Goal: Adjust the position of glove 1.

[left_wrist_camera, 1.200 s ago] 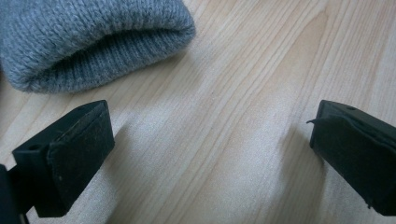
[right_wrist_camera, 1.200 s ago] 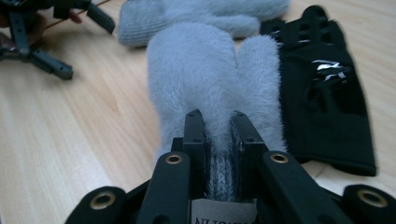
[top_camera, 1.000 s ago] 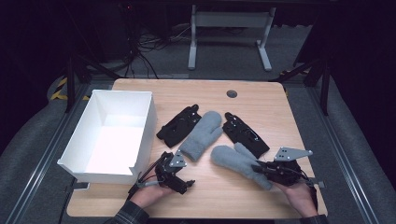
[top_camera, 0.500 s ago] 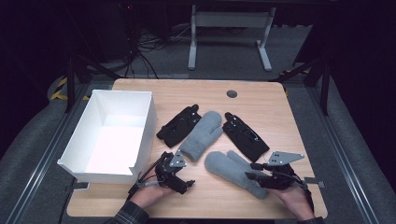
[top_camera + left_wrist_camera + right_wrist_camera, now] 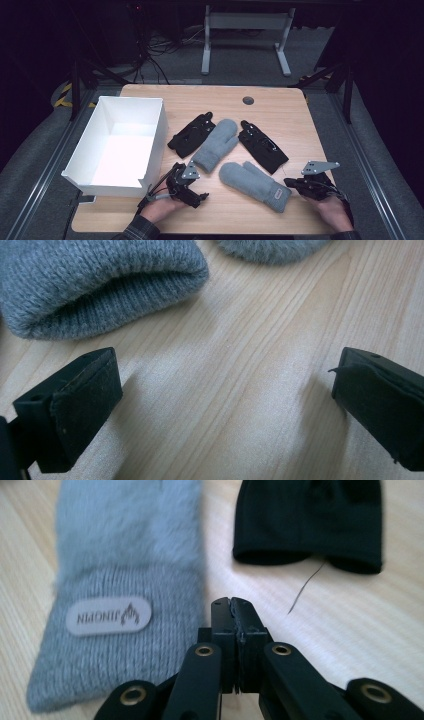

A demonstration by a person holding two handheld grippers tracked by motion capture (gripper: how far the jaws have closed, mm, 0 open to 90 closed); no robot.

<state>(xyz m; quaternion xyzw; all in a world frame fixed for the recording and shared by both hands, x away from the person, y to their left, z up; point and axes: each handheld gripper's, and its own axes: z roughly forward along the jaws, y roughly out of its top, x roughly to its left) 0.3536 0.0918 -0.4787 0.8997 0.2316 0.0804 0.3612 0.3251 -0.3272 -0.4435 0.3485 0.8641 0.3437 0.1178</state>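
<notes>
Two grey mittens and two black gloves lie on the wooden table (image 5: 280, 105). The near grey mitten (image 5: 252, 182) (image 5: 125, 580) lies flat, its labelled cuff just left of my right gripper (image 5: 290, 182) (image 5: 234, 611). That gripper's jaws have just been closing and are shut with nothing between them. The far grey mitten (image 5: 217, 145) (image 5: 100, 285) has its cuff ahead of my left gripper (image 5: 192, 185) (image 5: 225, 395), which rests open on bare wood. One black glove (image 5: 262, 145) (image 5: 307, 520) lies beyond the right gripper, the other black glove (image 5: 192, 134) to the left.
A white open box (image 5: 107, 180) stands at the table's left side, close to my left hand. A dark round grommet (image 5: 248, 100) sits near the far edge. A loose thread (image 5: 305, 587) trails from the black glove's cuff.
My right gripper has drawn back to the right, off the near mitten's cuff, and the mitten lies a little nearer the front edge. The left hand has stayed still.
</notes>
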